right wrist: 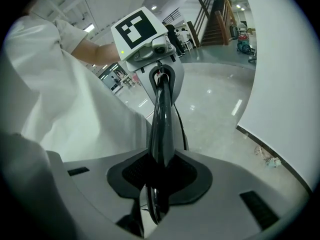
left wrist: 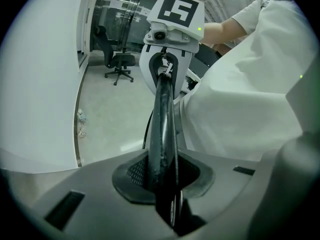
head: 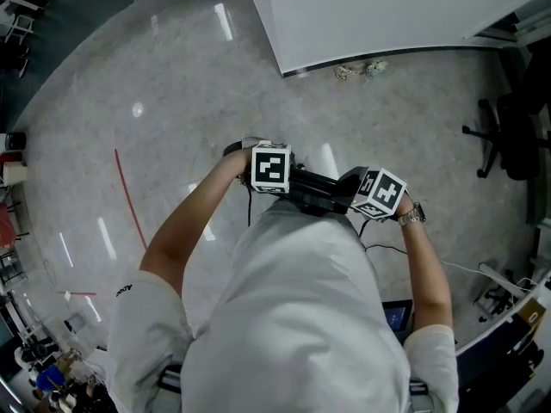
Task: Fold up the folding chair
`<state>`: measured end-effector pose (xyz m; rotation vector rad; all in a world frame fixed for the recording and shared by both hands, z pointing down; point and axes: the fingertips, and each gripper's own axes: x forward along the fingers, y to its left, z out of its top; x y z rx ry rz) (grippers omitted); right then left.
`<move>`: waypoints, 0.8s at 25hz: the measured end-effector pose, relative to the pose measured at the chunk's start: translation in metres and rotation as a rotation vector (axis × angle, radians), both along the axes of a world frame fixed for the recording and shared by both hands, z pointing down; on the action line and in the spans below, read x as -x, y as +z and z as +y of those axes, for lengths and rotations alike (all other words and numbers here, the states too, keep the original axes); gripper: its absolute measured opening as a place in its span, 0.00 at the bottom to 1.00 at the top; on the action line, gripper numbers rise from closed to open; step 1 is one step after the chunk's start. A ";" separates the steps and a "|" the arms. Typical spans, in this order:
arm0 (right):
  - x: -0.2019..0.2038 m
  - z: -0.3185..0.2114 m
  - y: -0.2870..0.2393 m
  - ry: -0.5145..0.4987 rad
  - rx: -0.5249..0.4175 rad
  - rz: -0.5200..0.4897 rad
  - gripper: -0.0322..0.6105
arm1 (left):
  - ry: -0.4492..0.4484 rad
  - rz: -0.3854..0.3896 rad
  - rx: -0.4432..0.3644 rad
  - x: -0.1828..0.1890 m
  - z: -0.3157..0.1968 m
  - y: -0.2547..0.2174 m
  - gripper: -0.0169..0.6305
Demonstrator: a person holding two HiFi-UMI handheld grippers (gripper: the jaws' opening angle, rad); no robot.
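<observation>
The person holds a thin, round, black chair bar (head: 317, 186) close in front of their white shirt (head: 293, 317). Only this part of the folding chair shows from the head view.

The left gripper (head: 270, 169) is clamped on one end of the bar. In its own view the dark, bumpy pads (left wrist: 135, 171) squeeze the bar (left wrist: 162, 119) from both sides. The bar looks a bit scuffed and speckled there.

The right gripper (head: 379, 194) is clamped on the other end. In the right gripper view the bar (right wrist: 162, 114) looks smooth and shiny, pinched between the jaws. The bar runs straight from one gripper to the other.

The floor (head: 172, 101) is grey, speckled and glossy, with a thin red line (head: 129, 196) on it. A black office chair (head: 508, 136) with wheels stands well apart, near a flat white wall (head: 387, 11).
</observation>
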<state>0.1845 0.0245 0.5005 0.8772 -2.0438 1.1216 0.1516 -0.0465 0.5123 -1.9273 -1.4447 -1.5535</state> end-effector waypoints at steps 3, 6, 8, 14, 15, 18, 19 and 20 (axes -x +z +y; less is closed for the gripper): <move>-0.019 -0.006 0.007 0.000 -0.012 0.053 0.19 | 0.006 0.028 -0.020 -0.014 -0.003 0.007 0.14; -0.037 -0.013 0.012 -0.014 0.003 0.087 0.19 | 0.001 0.028 -0.030 -0.030 -0.010 0.011 0.14; -0.045 -0.018 0.013 -0.031 0.004 0.115 0.19 | -0.016 0.033 -0.025 -0.037 -0.013 0.010 0.14; -0.075 -0.036 0.016 -0.082 0.000 0.189 0.19 | -0.098 0.070 -0.044 -0.060 -0.028 0.009 0.14; -0.079 -0.039 0.015 -0.097 0.002 0.192 0.19 | -0.099 0.063 -0.043 -0.062 -0.029 0.008 0.14; -0.088 -0.050 0.006 -0.153 -0.002 0.206 0.20 | -0.090 0.087 -0.054 -0.067 -0.036 0.000 0.14; -0.092 -0.055 0.005 -0.166 -0.007 0.213 0.20 | -0.100 0.102 -0.060 -0.070 -0.039 -0.002 0.14; -0.095 -0.058 0.004 -0.176 -0.010 0.218 0.20 | -0.119 0.110 -0.058 -0.073 -0.042 -0.003 0.14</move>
